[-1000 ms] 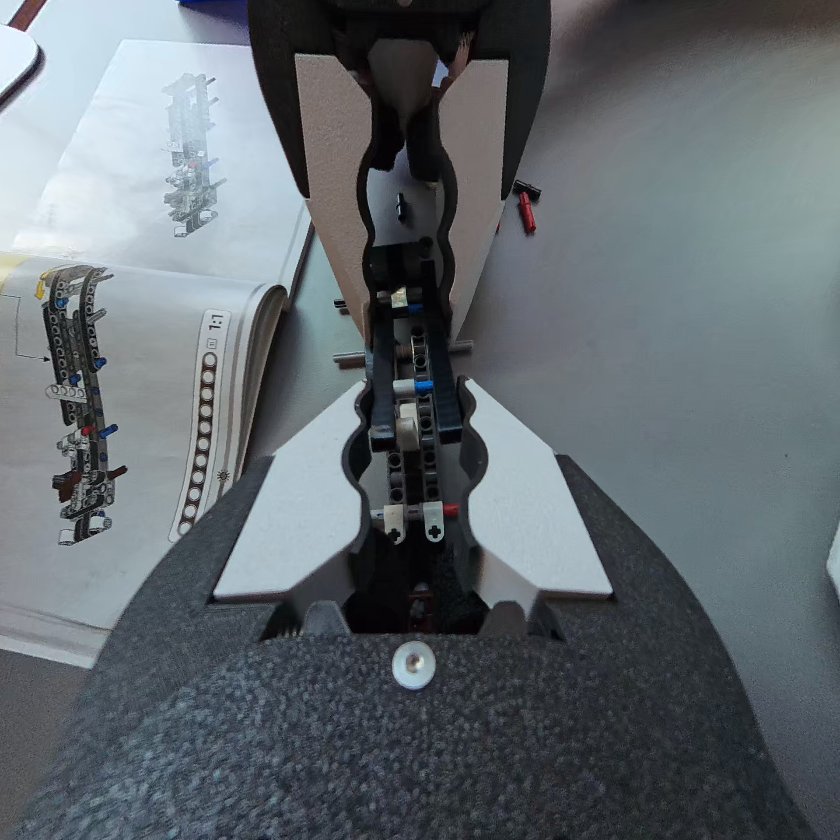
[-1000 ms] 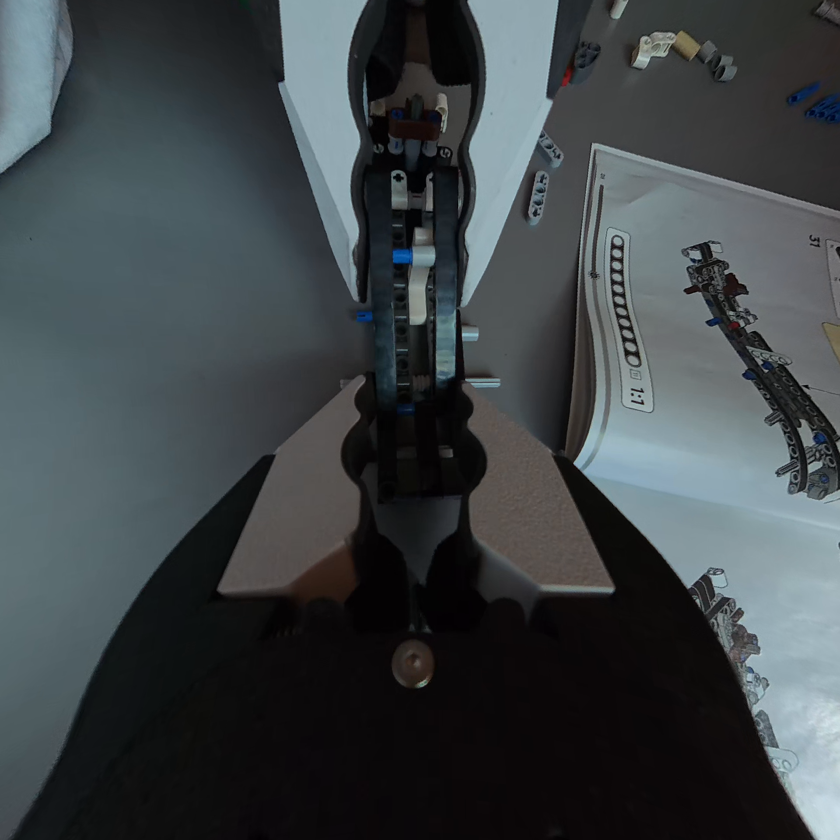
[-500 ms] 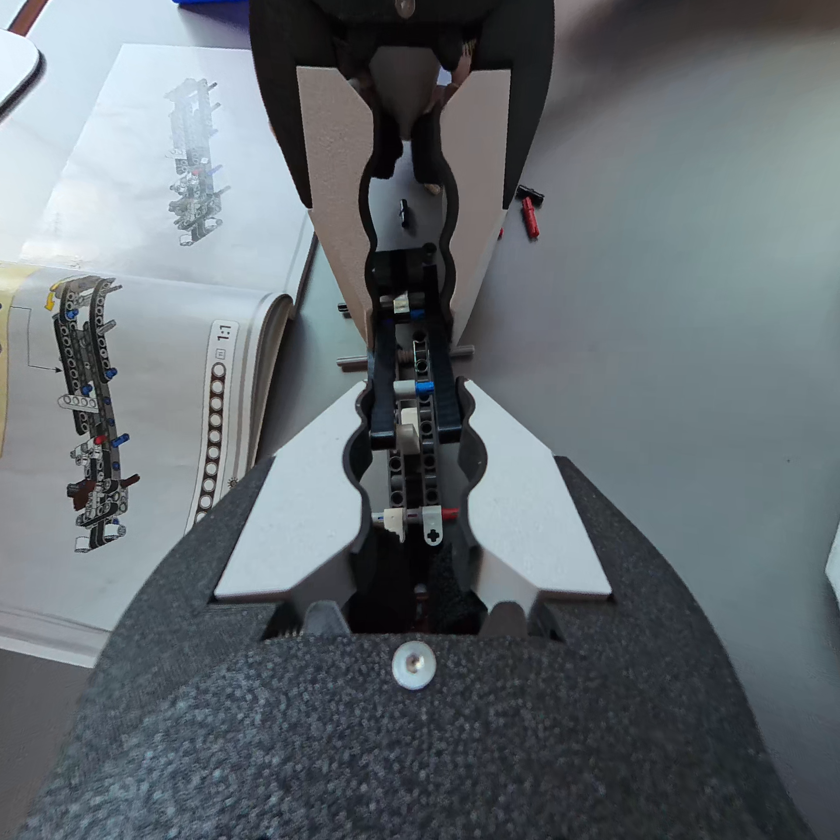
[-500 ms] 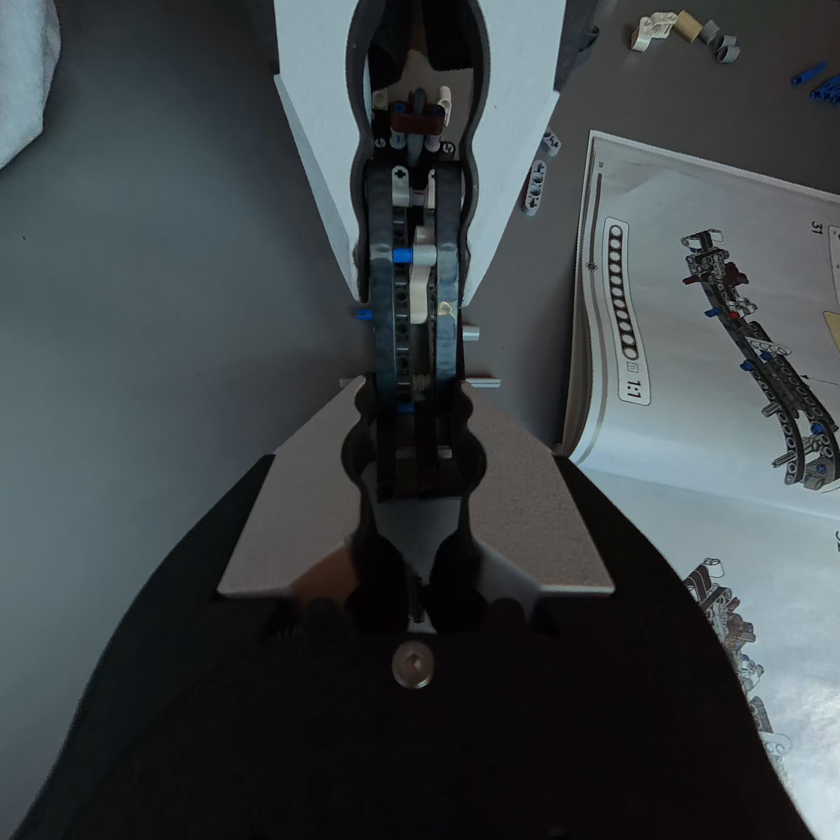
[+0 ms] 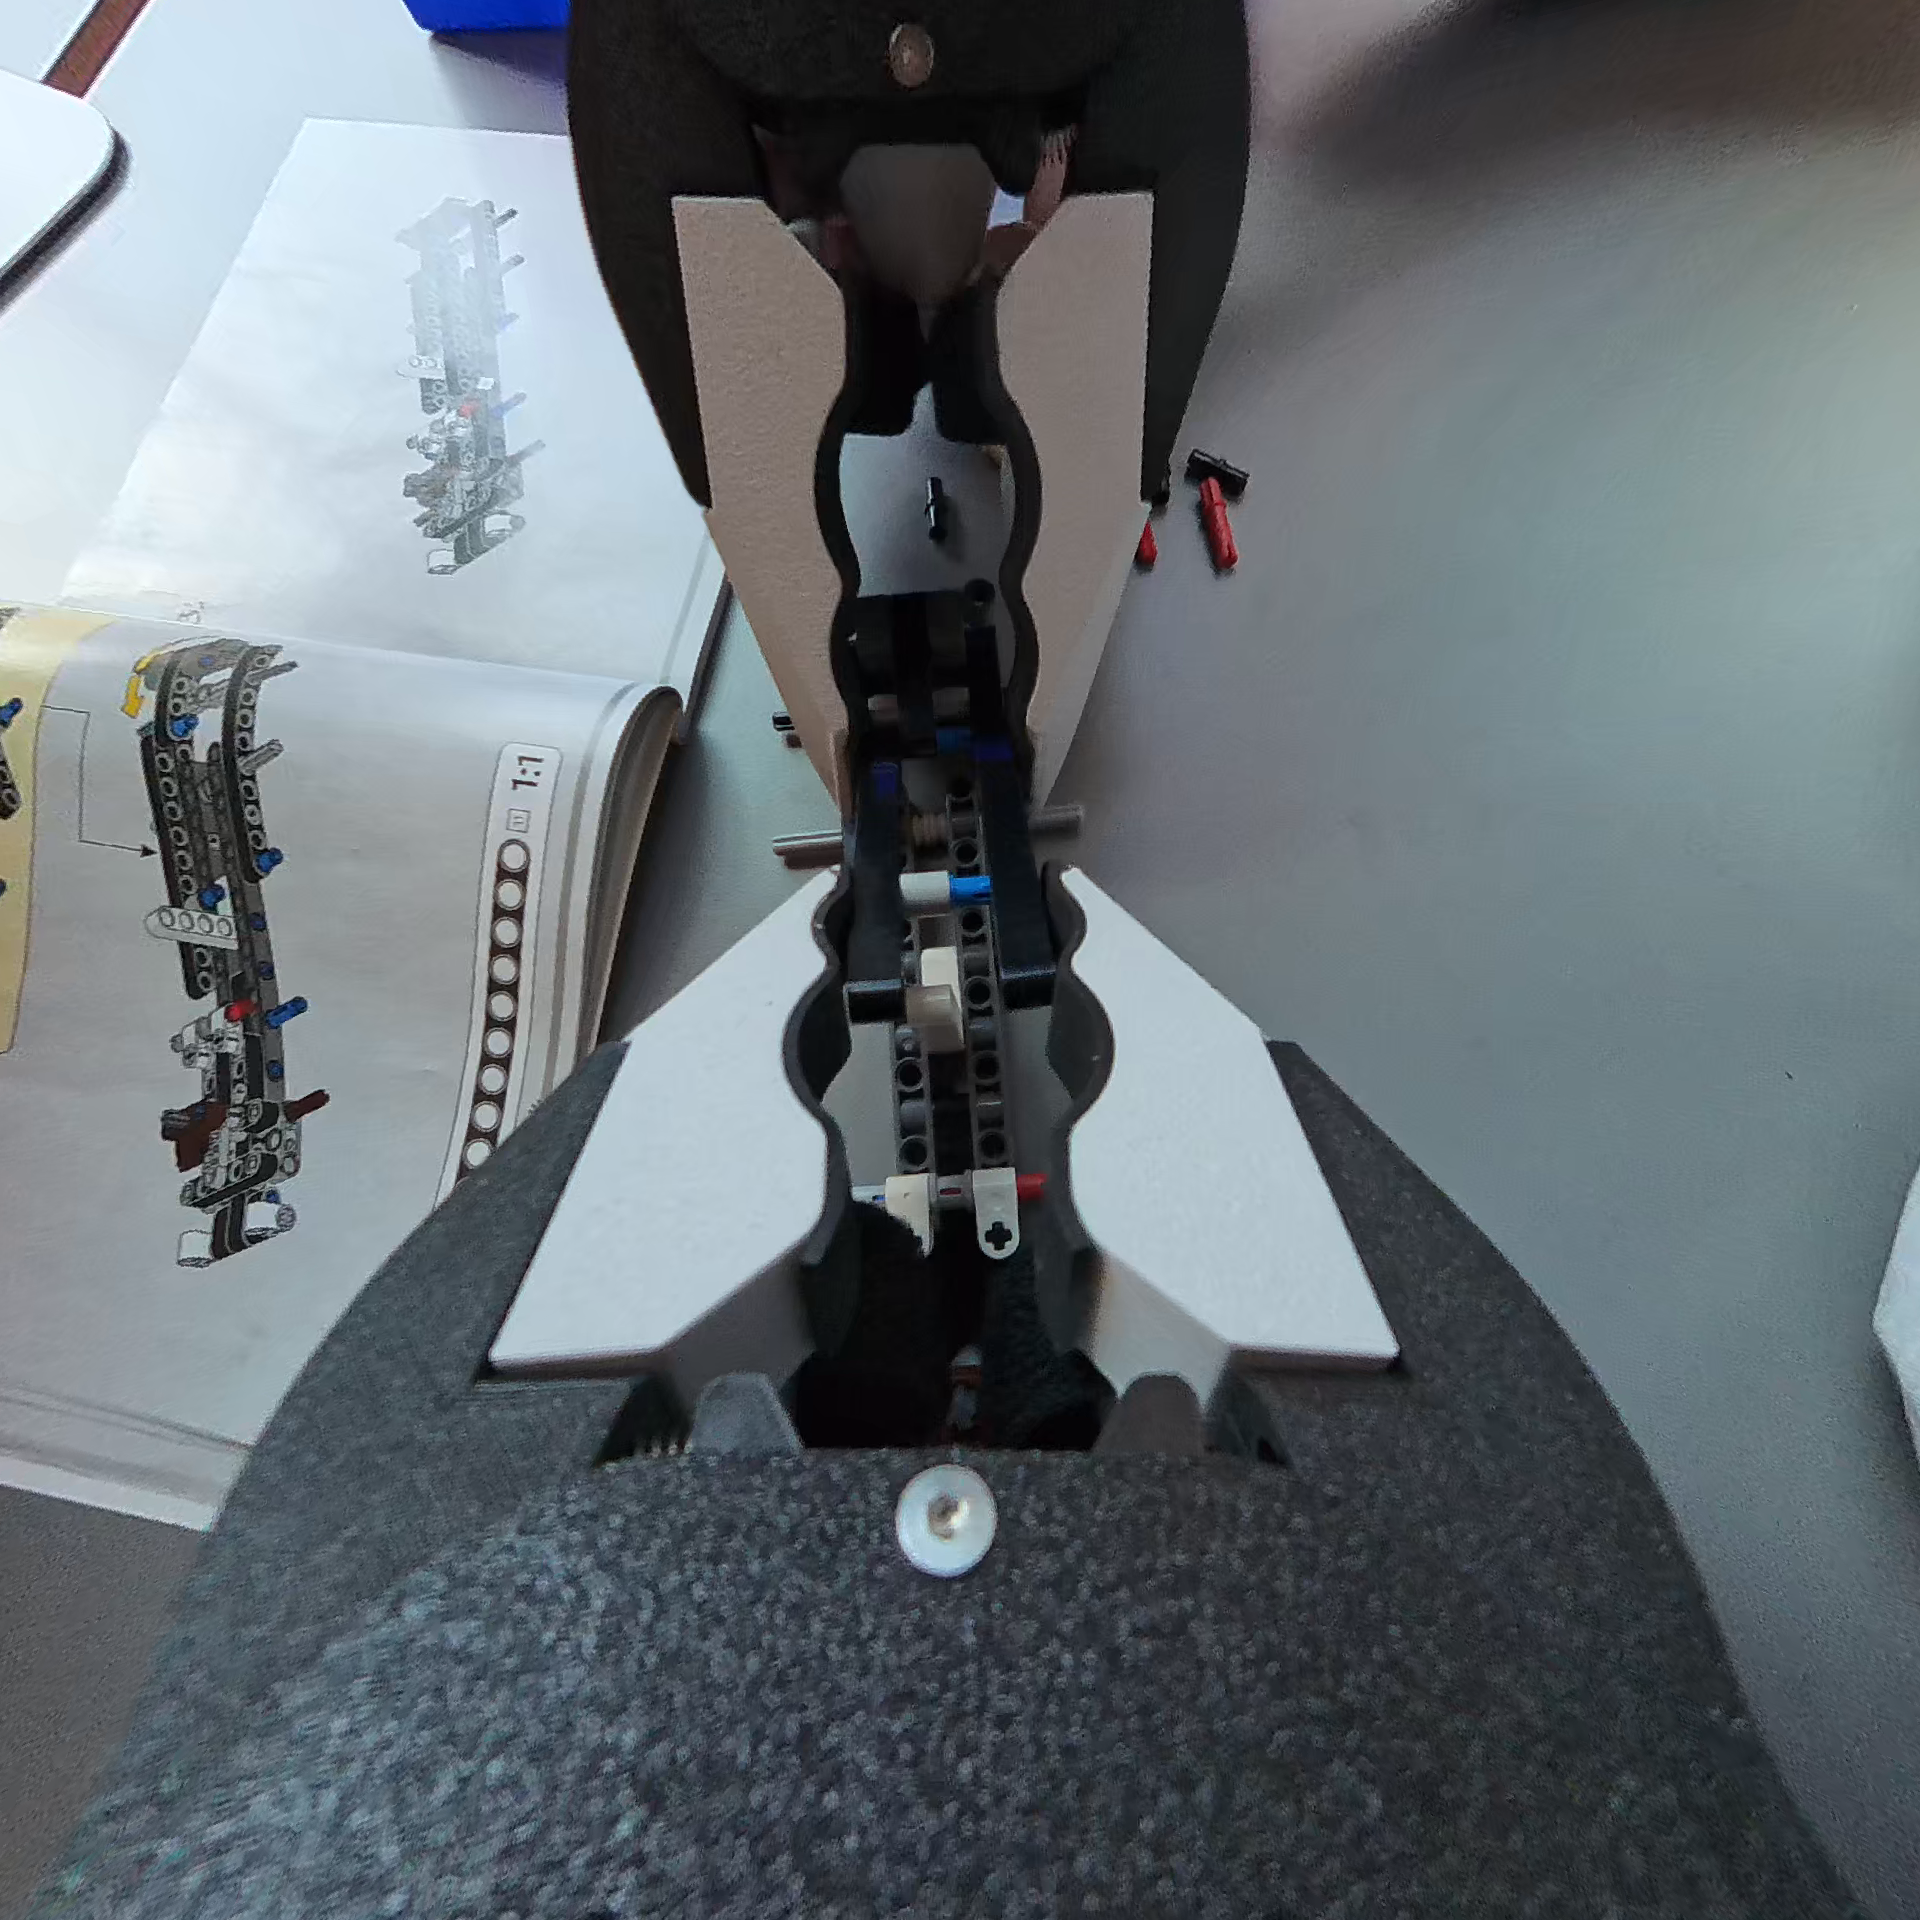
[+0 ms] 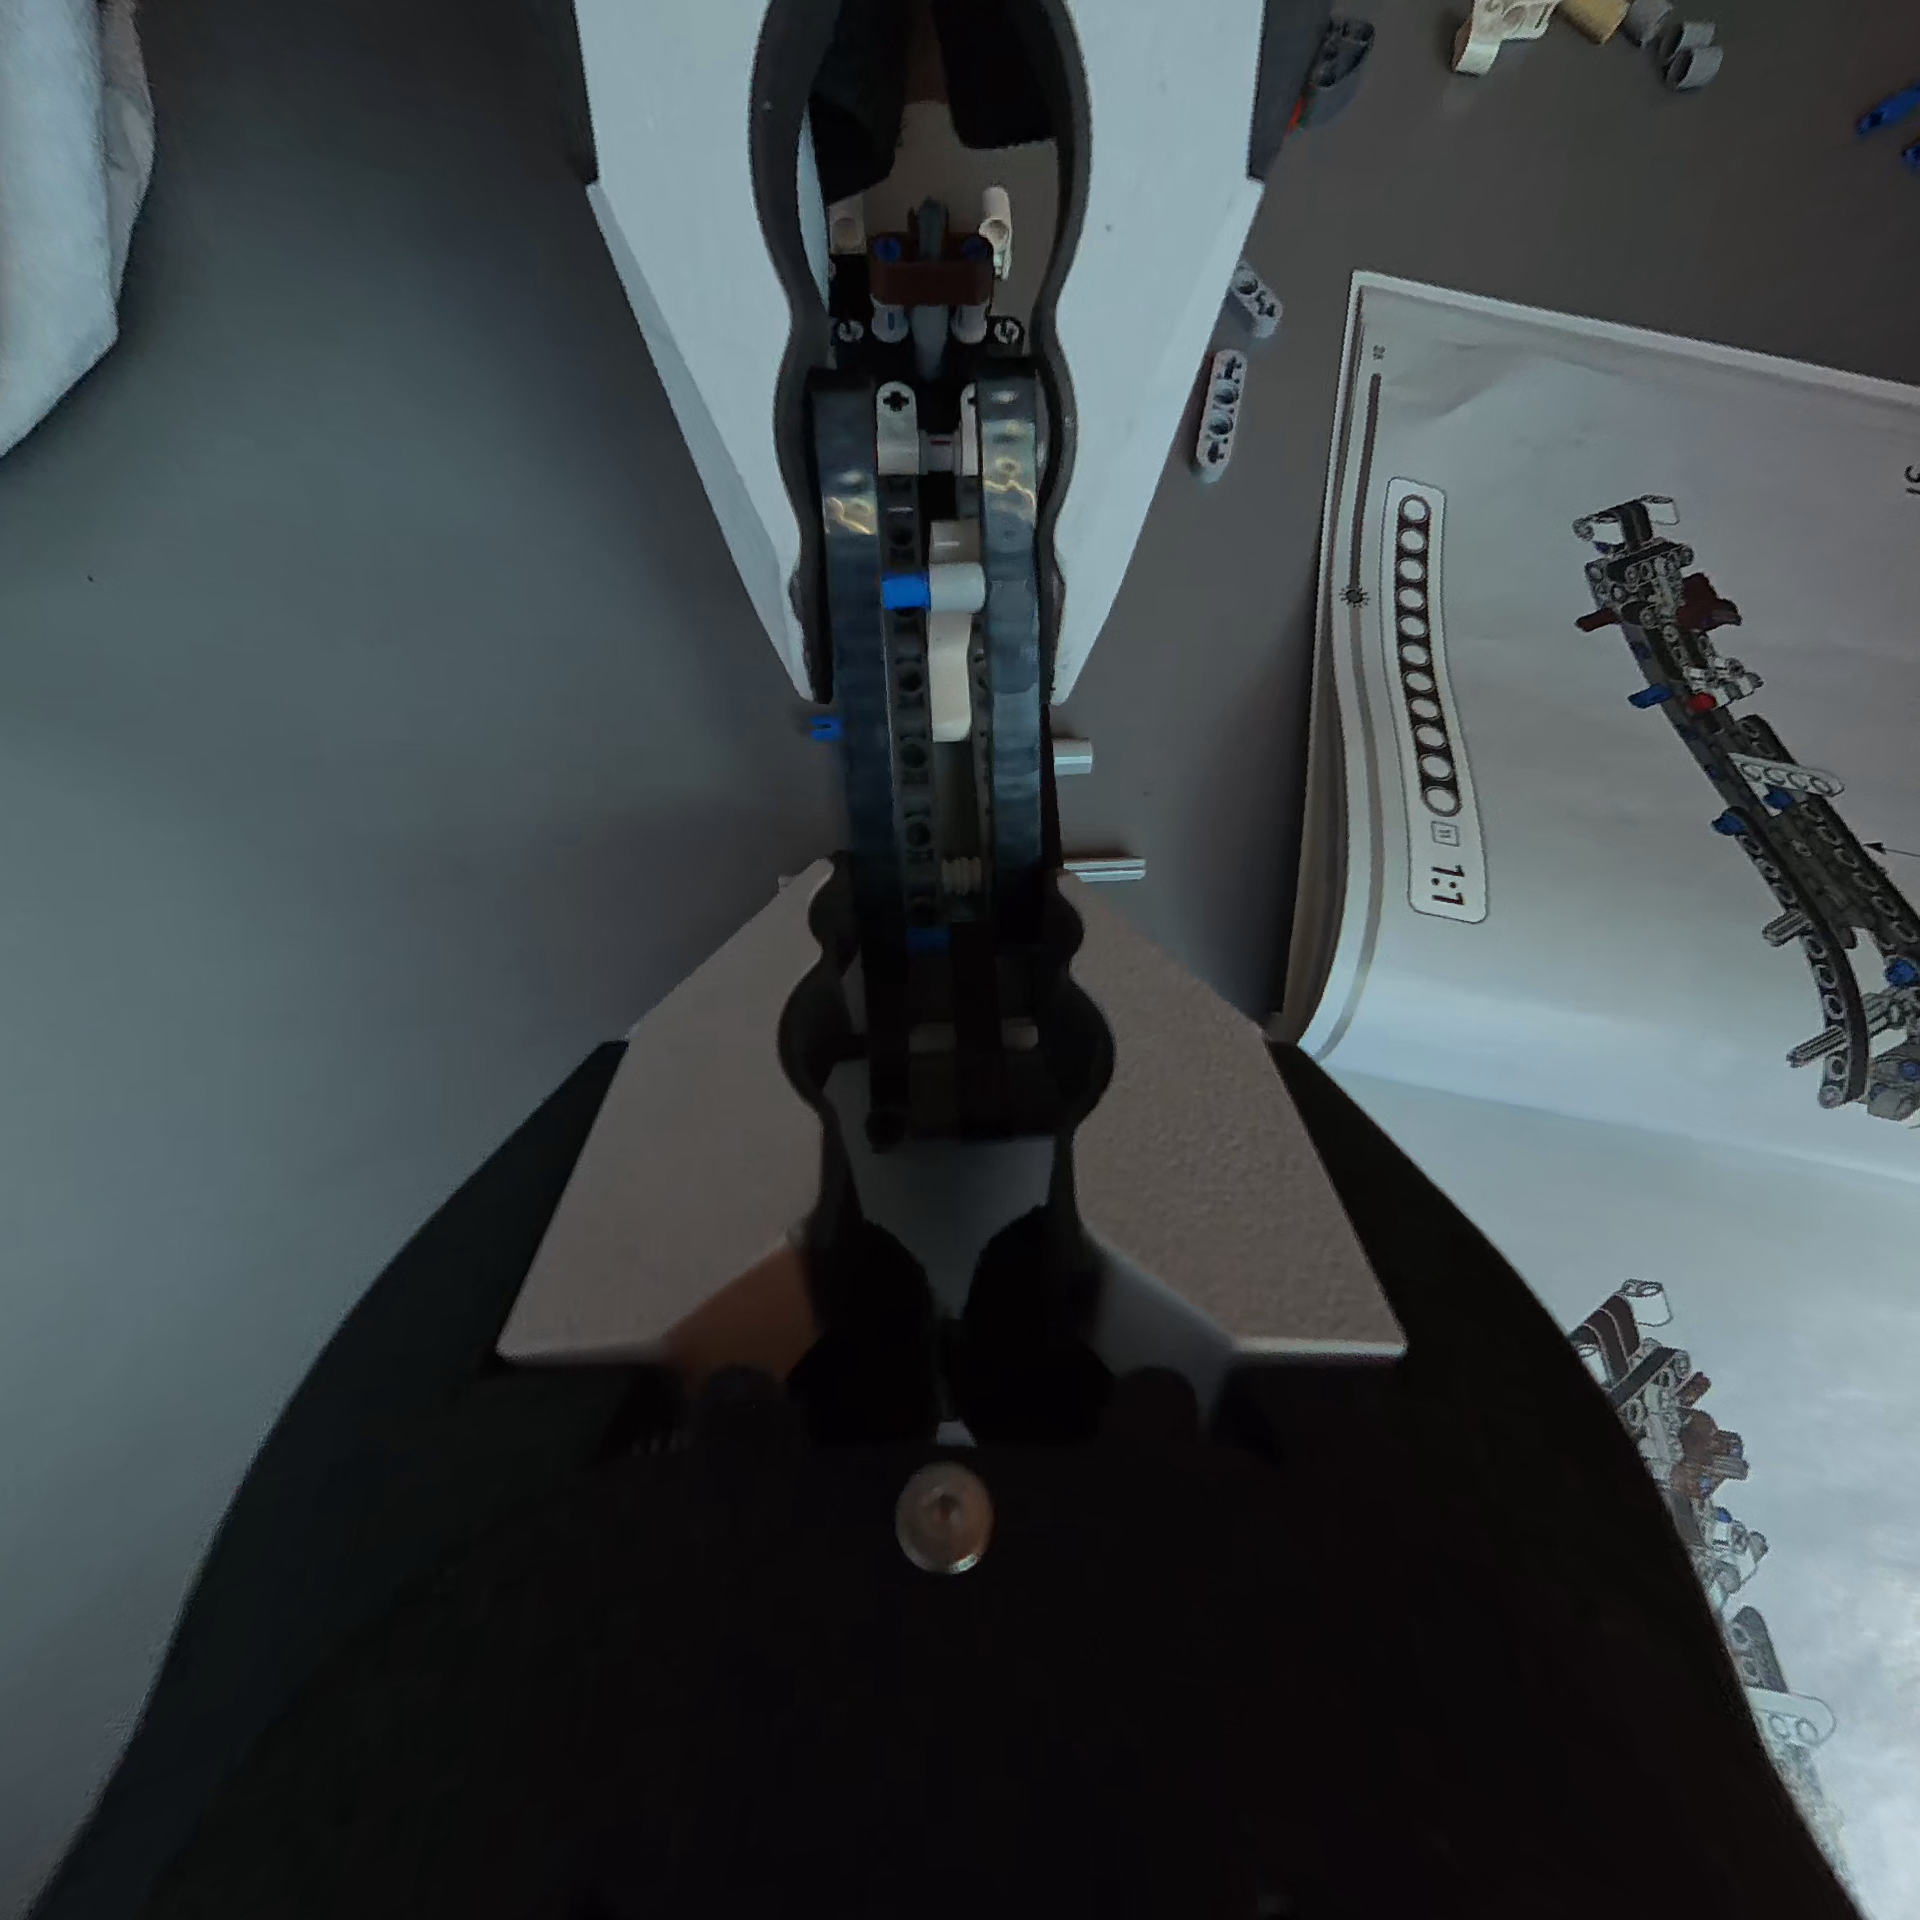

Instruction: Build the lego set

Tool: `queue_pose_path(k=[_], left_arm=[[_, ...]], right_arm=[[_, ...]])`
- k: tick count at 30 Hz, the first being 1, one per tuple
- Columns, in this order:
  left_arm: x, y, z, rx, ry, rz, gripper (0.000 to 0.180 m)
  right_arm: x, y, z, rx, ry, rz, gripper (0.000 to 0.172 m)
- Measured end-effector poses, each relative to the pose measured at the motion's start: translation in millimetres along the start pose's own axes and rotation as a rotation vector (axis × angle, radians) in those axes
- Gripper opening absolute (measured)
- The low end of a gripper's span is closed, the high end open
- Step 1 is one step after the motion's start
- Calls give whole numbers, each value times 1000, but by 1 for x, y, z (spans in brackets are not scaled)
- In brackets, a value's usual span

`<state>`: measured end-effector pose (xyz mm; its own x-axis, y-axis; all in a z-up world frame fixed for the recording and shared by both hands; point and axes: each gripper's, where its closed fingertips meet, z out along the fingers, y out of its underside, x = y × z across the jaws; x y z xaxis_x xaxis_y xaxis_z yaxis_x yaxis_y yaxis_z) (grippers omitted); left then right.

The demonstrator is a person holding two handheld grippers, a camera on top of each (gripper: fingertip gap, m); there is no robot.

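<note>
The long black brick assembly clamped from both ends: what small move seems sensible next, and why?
Probably hold steady and lower it gently to the grey table. The left gripper and the right gripper each clamp one end of the assembly, facing each other.

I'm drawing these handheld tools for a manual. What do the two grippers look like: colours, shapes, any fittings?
Both match. The left gripper has a speckled dark grey body that widens toward the camera, with one round silver screw on its centre line. Its fingers are flat, pale grey wedges with wavy black inner edges. The right gripper is built the same, its body in shadow. No cables or sleeves show.
</note>
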<state>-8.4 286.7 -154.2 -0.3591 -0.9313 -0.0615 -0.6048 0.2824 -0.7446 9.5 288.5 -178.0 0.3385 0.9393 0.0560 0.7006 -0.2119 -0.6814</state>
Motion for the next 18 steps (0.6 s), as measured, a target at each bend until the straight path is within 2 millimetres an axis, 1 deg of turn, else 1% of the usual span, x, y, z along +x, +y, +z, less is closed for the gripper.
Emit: queue_pose_path(k=[3,10,14,18], left_arm=[[1,-1,0,12,10,-17,33],[0,-3,0,57,58,-94,35],[-6,-15,-3,109,66,-174,34],[-11,-22,-5,47,111,-231,34]], right_arm=[[1,0,0,7,24,-42,32],[2,-1,0,38,20,-33,32],[5,-4,-3,104,-12,44,32],[6,-8,-7,172,-74,140,33]])
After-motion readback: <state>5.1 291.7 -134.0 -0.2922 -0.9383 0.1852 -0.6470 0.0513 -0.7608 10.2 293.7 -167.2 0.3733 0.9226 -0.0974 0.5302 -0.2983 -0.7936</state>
